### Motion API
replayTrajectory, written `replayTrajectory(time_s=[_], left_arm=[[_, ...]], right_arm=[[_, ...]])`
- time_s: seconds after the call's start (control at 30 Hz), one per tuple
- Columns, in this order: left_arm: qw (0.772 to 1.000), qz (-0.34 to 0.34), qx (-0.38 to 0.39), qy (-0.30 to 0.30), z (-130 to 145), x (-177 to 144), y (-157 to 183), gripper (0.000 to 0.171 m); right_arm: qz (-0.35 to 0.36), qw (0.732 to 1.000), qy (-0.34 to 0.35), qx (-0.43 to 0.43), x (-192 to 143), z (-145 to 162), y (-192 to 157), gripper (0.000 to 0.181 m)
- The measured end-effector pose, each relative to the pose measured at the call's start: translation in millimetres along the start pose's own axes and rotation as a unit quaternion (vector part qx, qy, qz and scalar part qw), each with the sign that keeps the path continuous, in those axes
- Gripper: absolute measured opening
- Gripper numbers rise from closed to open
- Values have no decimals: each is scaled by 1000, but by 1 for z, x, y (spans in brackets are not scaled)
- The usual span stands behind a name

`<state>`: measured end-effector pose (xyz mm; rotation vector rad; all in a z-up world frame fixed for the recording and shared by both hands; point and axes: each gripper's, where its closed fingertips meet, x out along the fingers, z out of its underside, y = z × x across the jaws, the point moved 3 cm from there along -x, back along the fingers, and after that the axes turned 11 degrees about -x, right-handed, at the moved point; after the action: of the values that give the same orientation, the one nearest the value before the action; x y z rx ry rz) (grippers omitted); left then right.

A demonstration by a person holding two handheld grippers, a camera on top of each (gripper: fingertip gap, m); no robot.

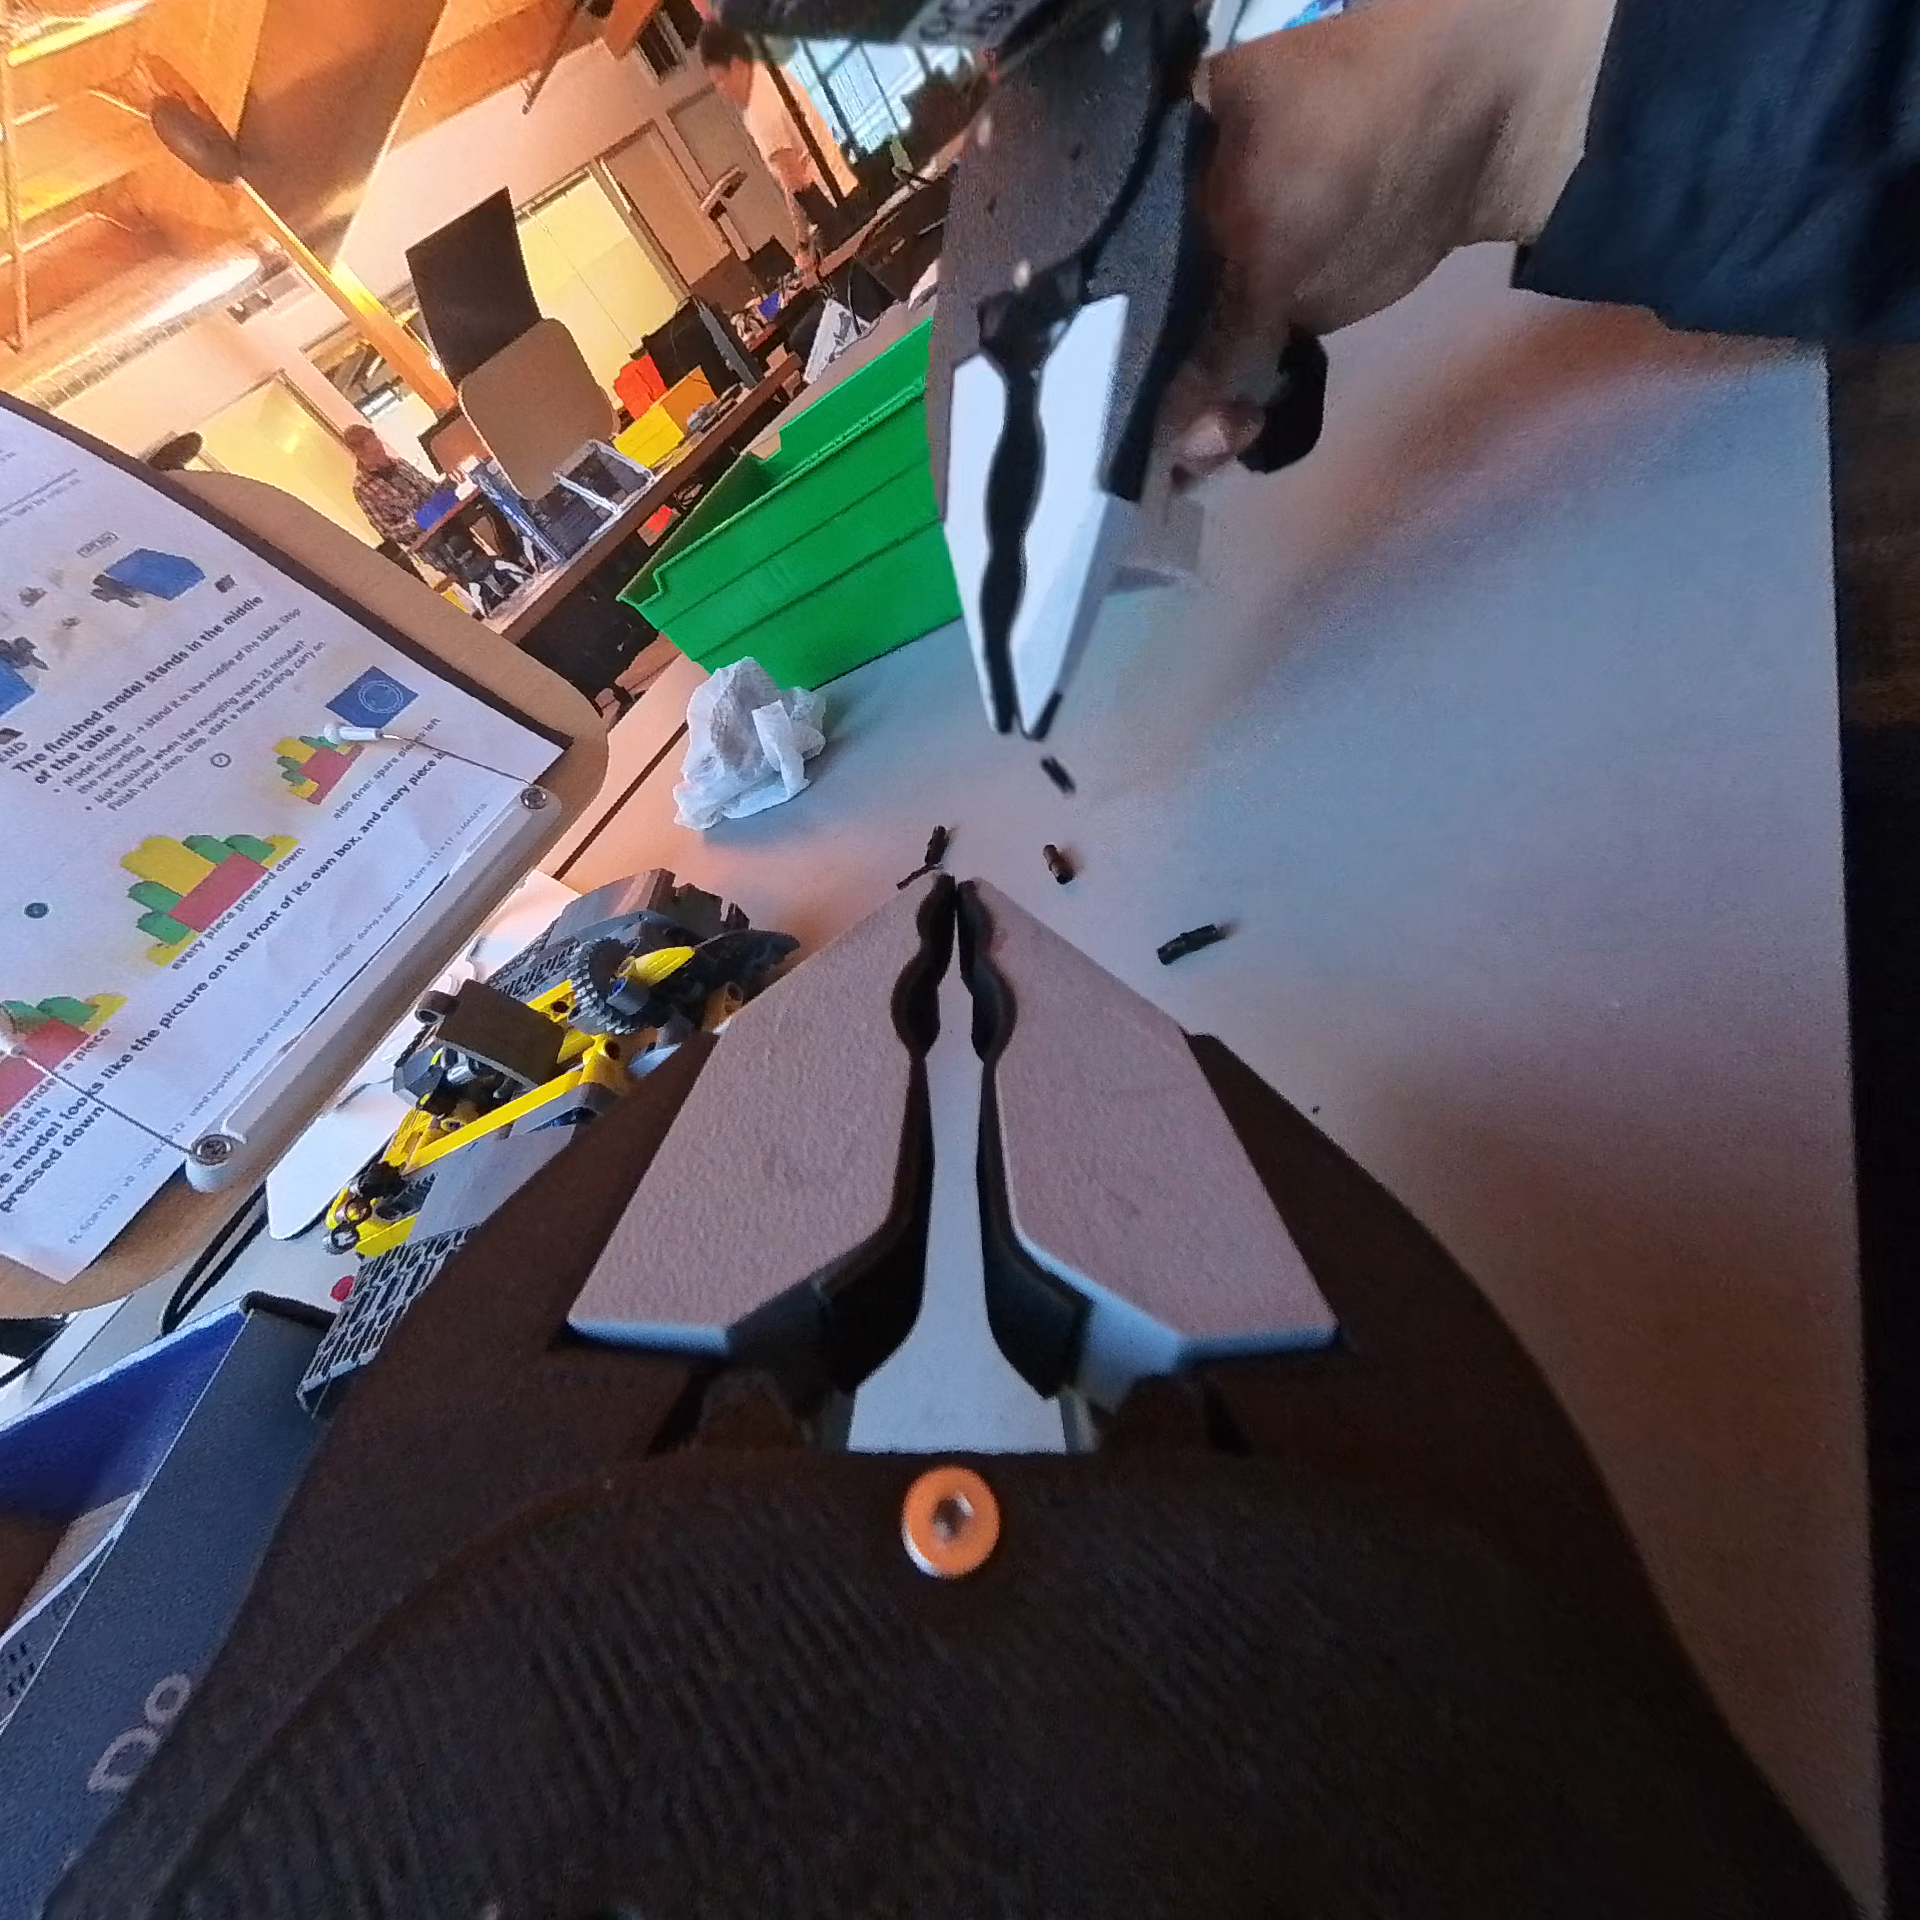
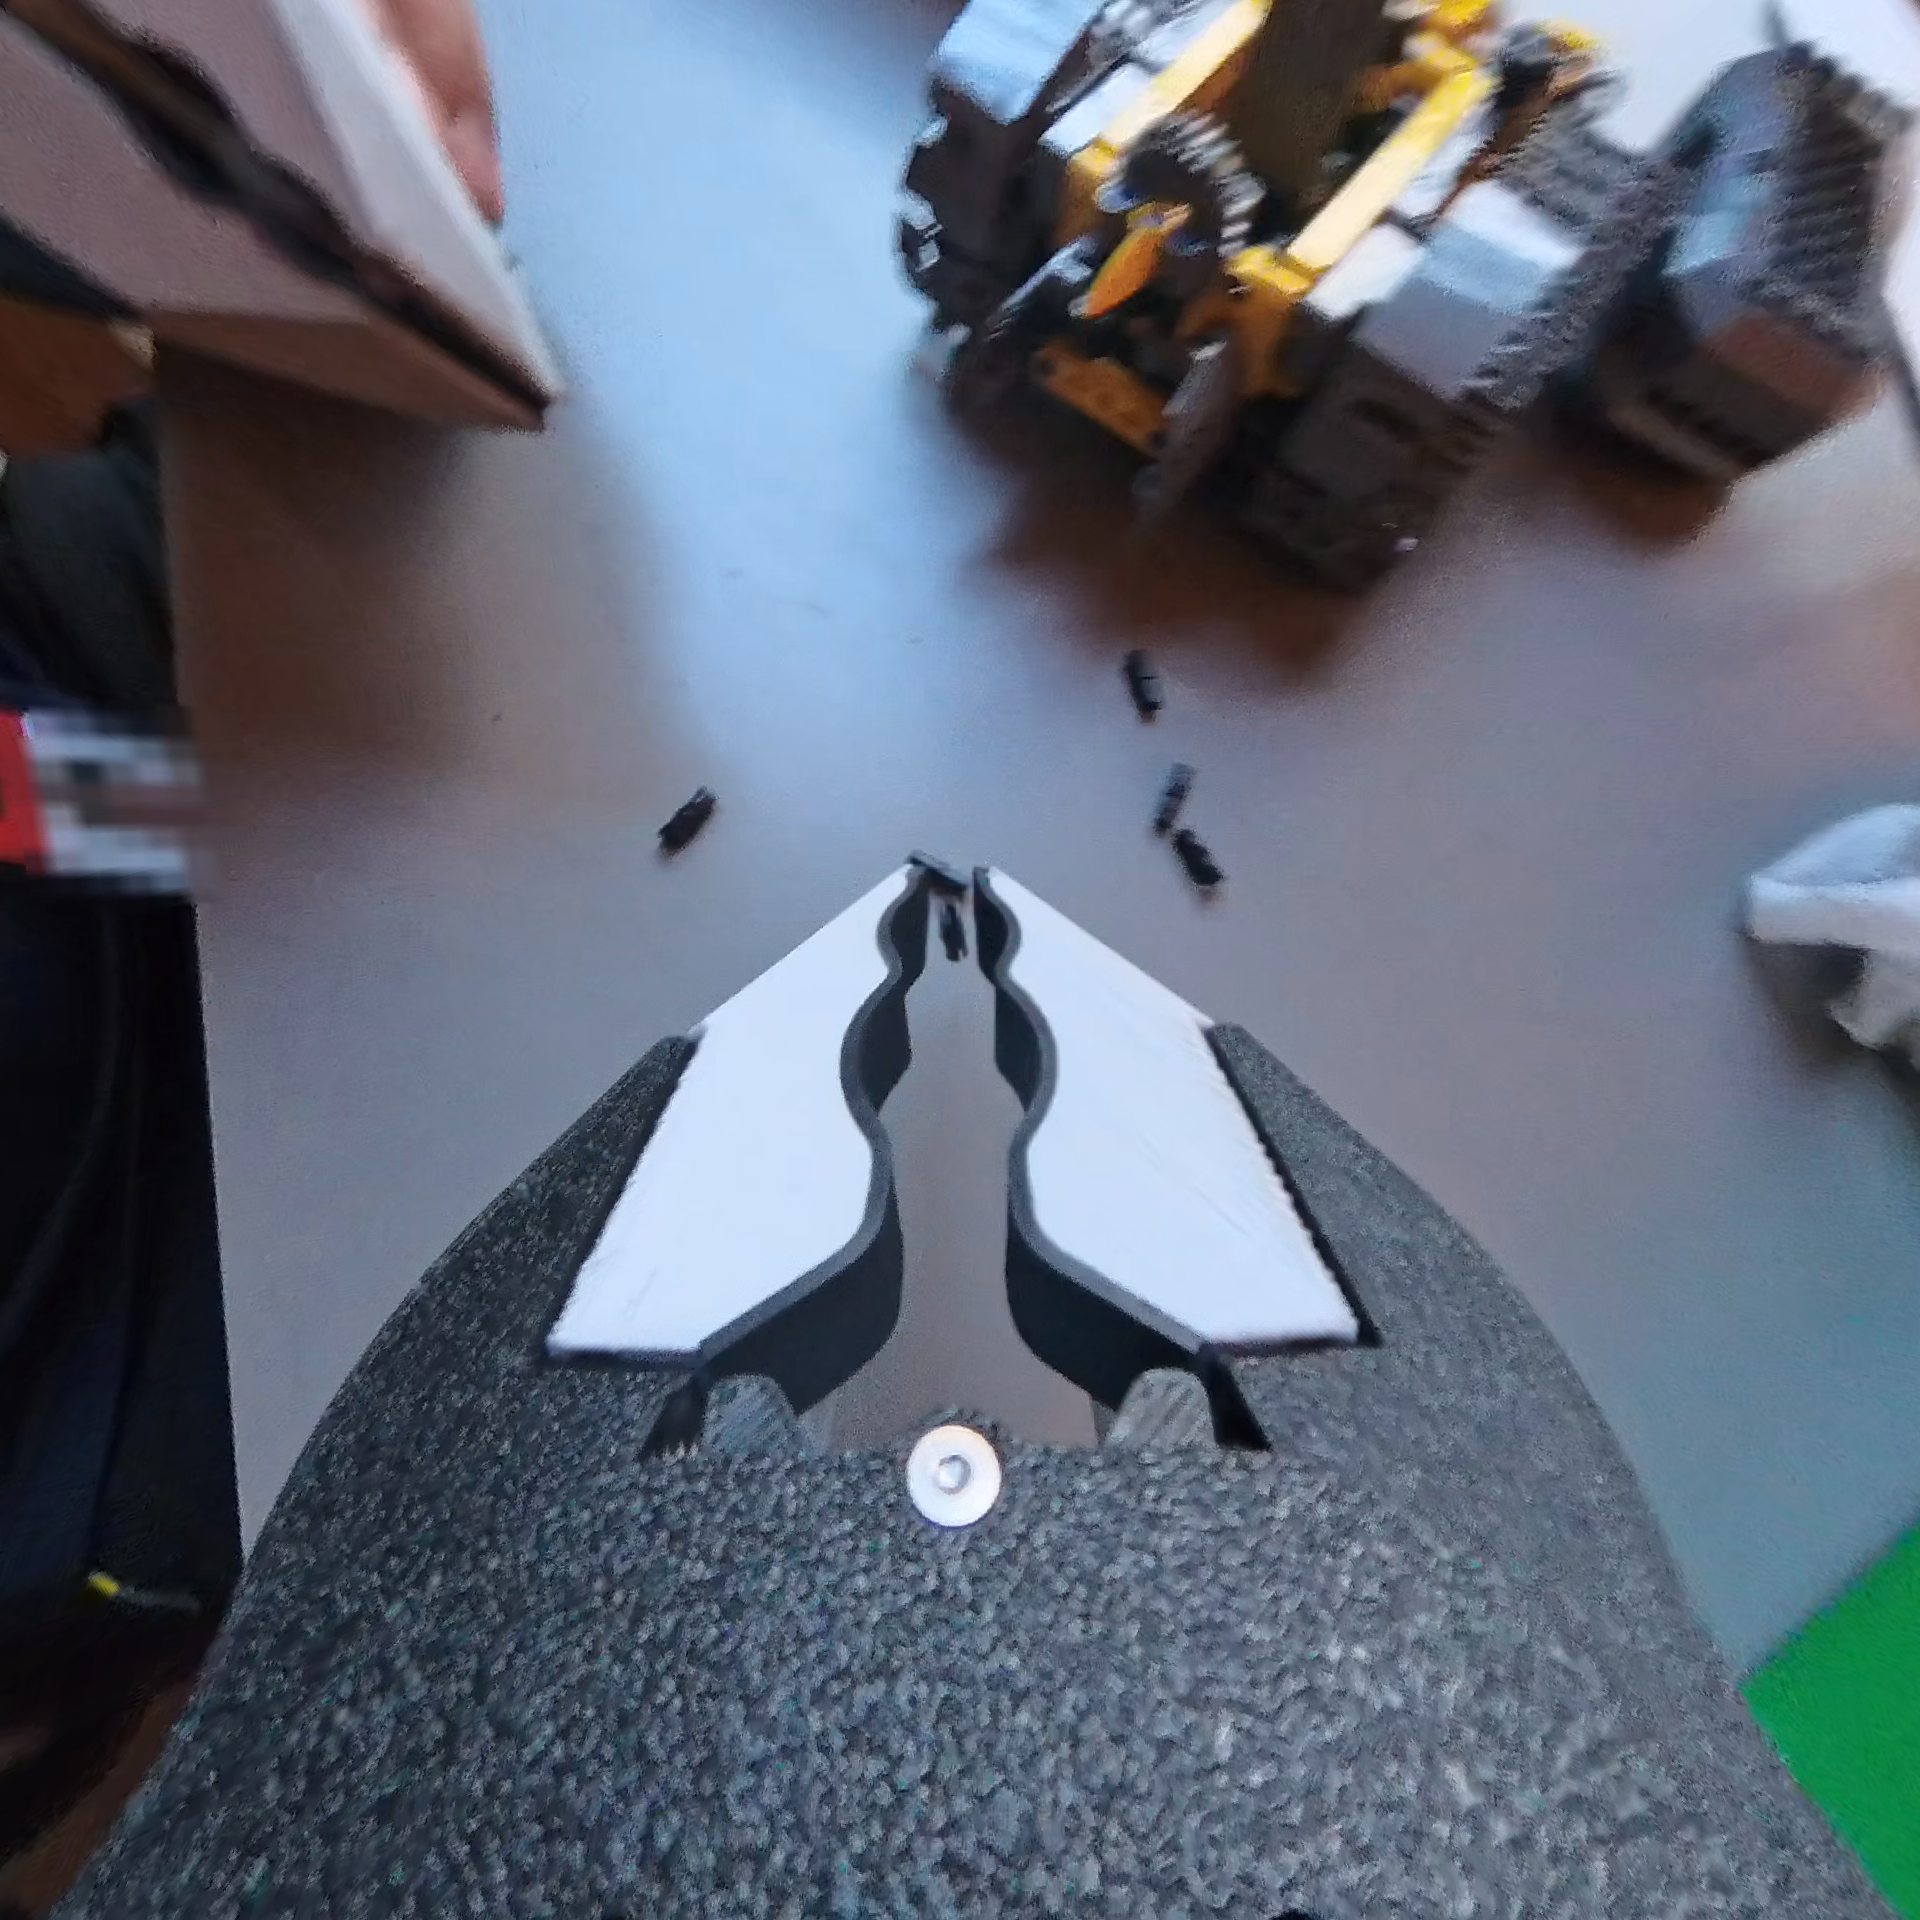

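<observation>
In the left wrist view, a yellow and grey brick model (image 1: pixel 540 1049) sits at left, the left gripper (image 1: pixel 956 891) at centre is pressed together on nothing, and loose black pins (image 1: pixel 1190 943) lie on the table (image 1: pixel 1455 831) just beyond. In the right wrist view, the right gripper (image 2: pixel 948 883) at centre pinches a small black pin (image 2: pixel 948 914), with the model at upper right.

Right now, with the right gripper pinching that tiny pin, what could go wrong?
1. The small black plastic pin sits only at the very fingertips of the right gripper; it may slip out.
2. Loose black pins lie scattered nearby on the grey table; a sweep might knock them away.
</observation>
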<state>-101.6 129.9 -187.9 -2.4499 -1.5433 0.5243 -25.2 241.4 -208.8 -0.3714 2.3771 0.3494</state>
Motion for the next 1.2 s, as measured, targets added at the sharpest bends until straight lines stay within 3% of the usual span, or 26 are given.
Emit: replayTrajectory(time_s=[0.1, 0.37, 0.67, 0.77, 0.9, 1.1, 1.2], left_arm=[[1000, 2, 5, -5, 1, 1, 1, 0], [1000, 1, 19, -12, 3, 2, 4, 0], [1000, 3, 18, -12, 3, 2, 5, 0], [1000, 4, 21, -15, 3, 3, 5, 0], [1000, 3, 23, -17, 4, 4, 6, 0], [999, 6, 31, -18, 4, 4, 8, 0], [999, 8, 28, -18, 4, 3, 8, 0]], right_arm=[[-7, 1000, 18, 17, -7, 2, 3, 13], [-27, 1000, -15, -2, 8, 15, -3, 17], [116, 986, -40, 111, -38, 50, 54, 17], [84, 990, -21, 110, -29, 45, 46, 21], [62, 995, -34, 65, -4, 38, 36, 22], [30, 995, -54, 73, 21, 41, 29, 24], [7, 996, -53, 68, 20, 39, 22, 15]])
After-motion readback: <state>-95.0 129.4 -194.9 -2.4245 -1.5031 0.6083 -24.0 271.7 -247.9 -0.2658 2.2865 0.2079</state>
